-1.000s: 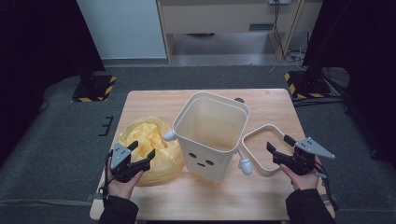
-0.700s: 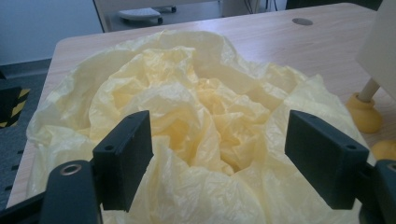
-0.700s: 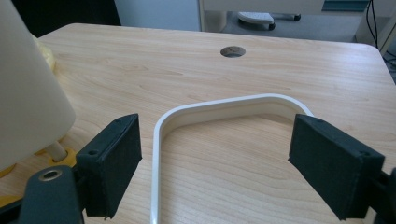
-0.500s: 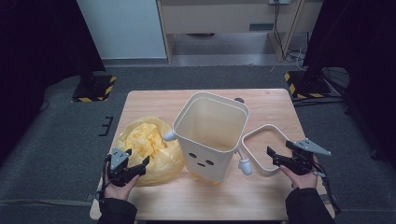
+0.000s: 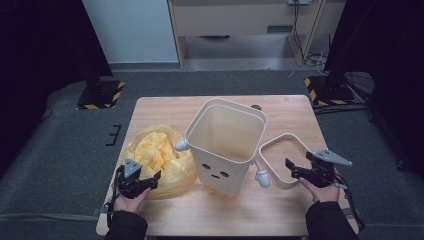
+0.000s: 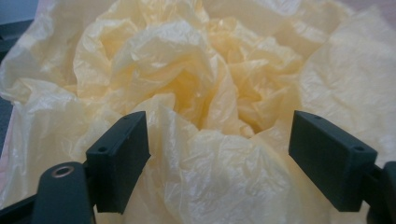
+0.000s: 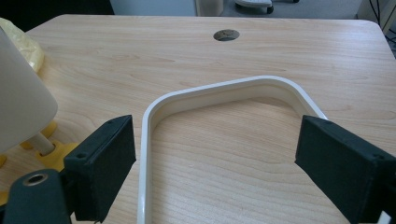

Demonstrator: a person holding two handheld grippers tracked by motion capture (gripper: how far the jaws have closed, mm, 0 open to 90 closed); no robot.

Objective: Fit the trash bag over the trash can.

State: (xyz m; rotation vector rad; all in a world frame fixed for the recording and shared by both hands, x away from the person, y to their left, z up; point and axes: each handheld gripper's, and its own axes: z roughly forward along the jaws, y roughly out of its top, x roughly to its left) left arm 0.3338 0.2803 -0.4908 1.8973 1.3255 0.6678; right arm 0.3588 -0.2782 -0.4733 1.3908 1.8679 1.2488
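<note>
left gripper (image 5: 145, 181), jaws wide apart and holding nothing, sits at the 6 o'clock edge of the yellow bag (image 5: 157, 155). right gripper (image 5: 300, 172), jaws wide and empty, straddles the white frame (image 5: 274, 145), at the bin's (image 5: 226, 145) 3 o'clock.
</note>
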